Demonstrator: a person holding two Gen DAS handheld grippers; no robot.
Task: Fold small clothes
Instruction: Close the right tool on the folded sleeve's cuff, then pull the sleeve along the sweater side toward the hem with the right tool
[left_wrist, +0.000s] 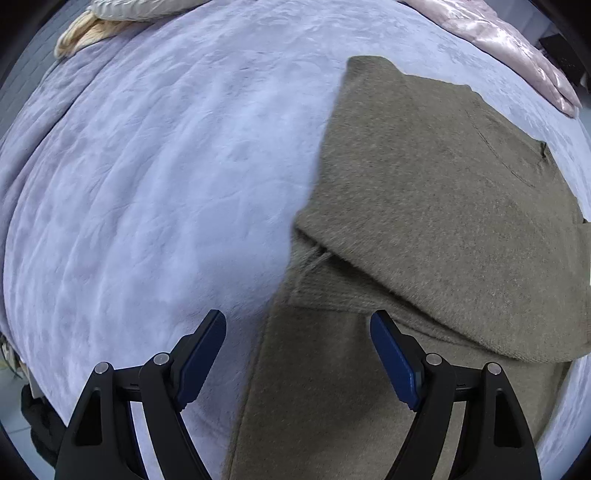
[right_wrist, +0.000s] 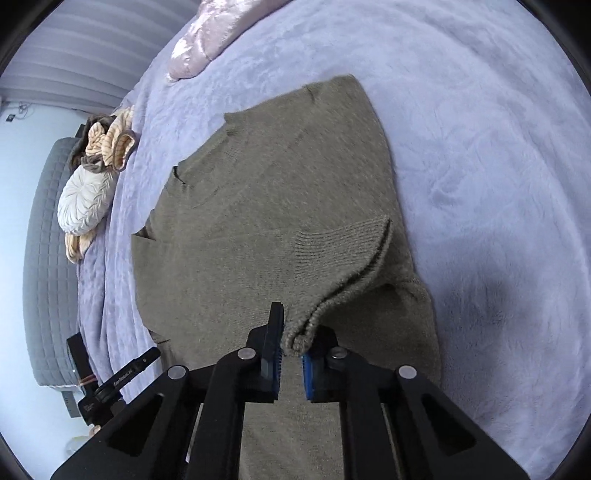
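Note:
An olive-green knitted sweater (left_wrist: 424, 192) lies on a lilac plush bedspread (left_wrist: 166, 166), with one sleeve folded across its body. My left gripper (left_wrist: 297, 325) is open and empty, hovering over the sweater's left edge near a ribbed cuff (left_wrist: 325, 291). In the right wrist view the sweater (right_wrist: 266, 206) fills the middle. My right gripper (right_wrist: 293, 332) is shut on the ribbed cuff (right_wrist: 347, 251) of a sleeve, which is lifted and bunched between the blue pads.
A pink satin quilt (left_wrist: 517, 48) lies at the far edge of the bed (right_wrist: 480, 147). A cream ruffled cushion (right_wrist: 88, 203) and striped fabric (right_wrist: 110, 144) sit by the grey padded headboard (right_wrist: 44, 258). The other gripper's body (right_wrist: 107, 384) shows at lower left.

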